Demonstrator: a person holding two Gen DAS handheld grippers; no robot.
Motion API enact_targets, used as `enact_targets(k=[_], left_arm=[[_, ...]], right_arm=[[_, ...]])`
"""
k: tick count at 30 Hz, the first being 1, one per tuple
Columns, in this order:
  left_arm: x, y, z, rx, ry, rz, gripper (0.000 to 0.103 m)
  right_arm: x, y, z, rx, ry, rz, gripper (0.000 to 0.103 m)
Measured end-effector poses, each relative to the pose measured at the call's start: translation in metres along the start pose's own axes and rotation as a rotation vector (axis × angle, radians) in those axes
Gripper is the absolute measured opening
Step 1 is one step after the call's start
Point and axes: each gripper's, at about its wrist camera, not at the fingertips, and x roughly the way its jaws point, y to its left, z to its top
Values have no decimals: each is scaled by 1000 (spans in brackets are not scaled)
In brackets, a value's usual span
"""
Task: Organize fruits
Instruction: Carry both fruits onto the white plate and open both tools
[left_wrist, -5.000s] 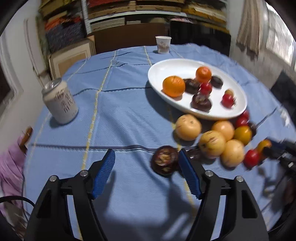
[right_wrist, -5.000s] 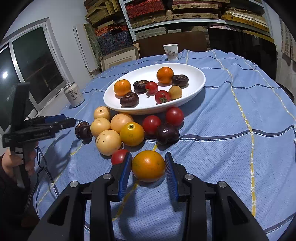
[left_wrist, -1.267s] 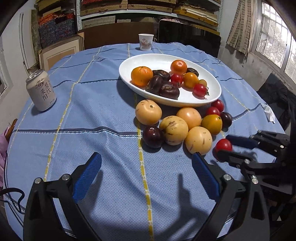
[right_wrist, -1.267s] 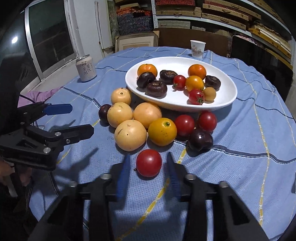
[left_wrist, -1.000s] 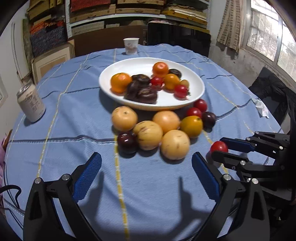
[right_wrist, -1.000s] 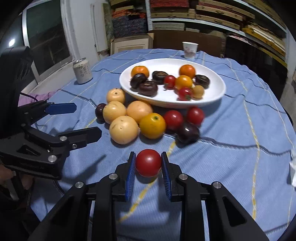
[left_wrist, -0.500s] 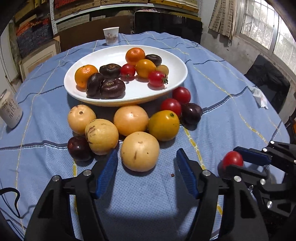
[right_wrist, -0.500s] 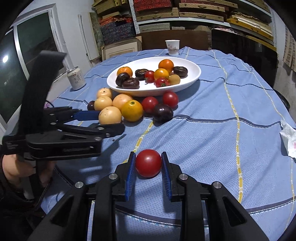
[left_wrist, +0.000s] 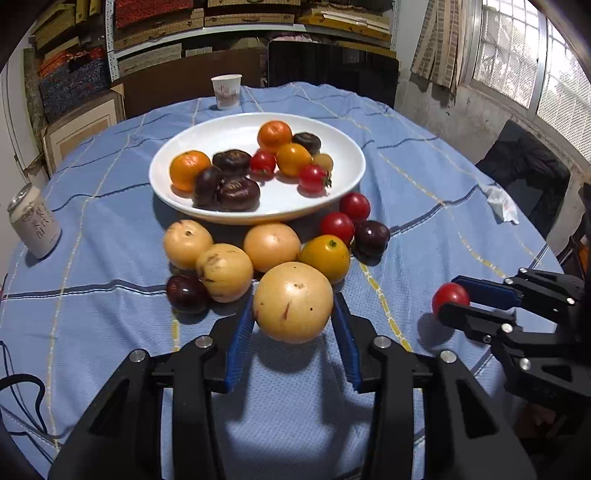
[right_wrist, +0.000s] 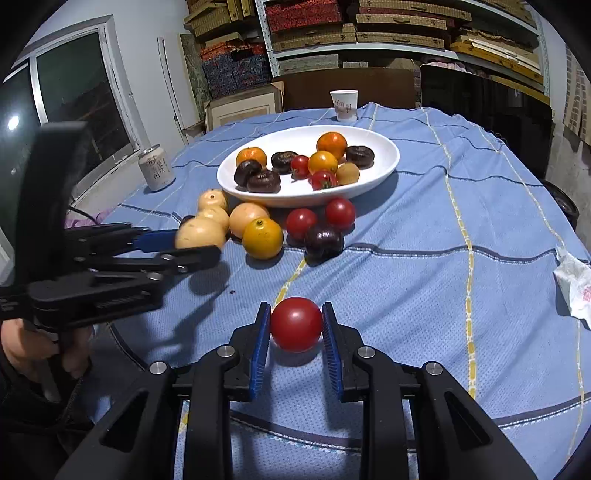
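Note:
A white plate (left_wrist: 343, 147) on the blue cloth holds oranges, dark fruits and small tomatoes. In front of it lies a loose cluster of pale yellow, orange, red and dark fruits. My left gripper (left_wrist: 293, 306) is closing on the nearest big pale yellow fruit (left_wrist: 293, 295), and its blue pads touch both sides of it. The right wrist view shows that fruit (right_wrist: 200, 232) between the left gripper's (right_wrist: 199, 245) fingers. My right gripper (right_wrist: 296, 308) is shut on a red tomato (right_wrist: 296, 324), held off to the right of the cluster (left_wrist: 450, 295).
A drink can (left_wrist: 34, 221) stands at the left of the table and a paper cup (left_wrist: 226, 91) behind the plate. A crumpled tissue (left_wrist: 500, 203) lies near the right edge. A hand (right_wrist: 33, 343) holds the left gripper. Shelves and boxes line the back wall.
The left gripper moved in to the fruit cluster and its jaws narrowed from wide open around the pale yellow fruit. The right gripper stayed shut on the red tomato and drew back from the cluster.

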Motion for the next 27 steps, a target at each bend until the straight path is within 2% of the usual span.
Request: enact_targets(k=[4,12,17,23,25,26,27], left_arm=[[-19,8,17,-7,-46,10,41],[-27,30,80,-30,-108,55,42],[-5,46,120,-61,-98,72,41],[34,58,146,-85,-44,65,42],[47,62,151,-93,-26,60,42],[54,64,154,-102,-17,57,42],[58,65,155,-106,-11,52,47]], right_arm=[[-5,-4,18,0,-30,-17,28],[-13,-7,98,-63,-145,-48,28],[11,-16,144,-70,-143,-68,28],[61,-23,183,-66,-93,-53,28],[79,-27,192,-52,-78,-42,30],[85,-29,194,-51,-77,-45,34],[90,-30,197,-54,-75,-51,47]])
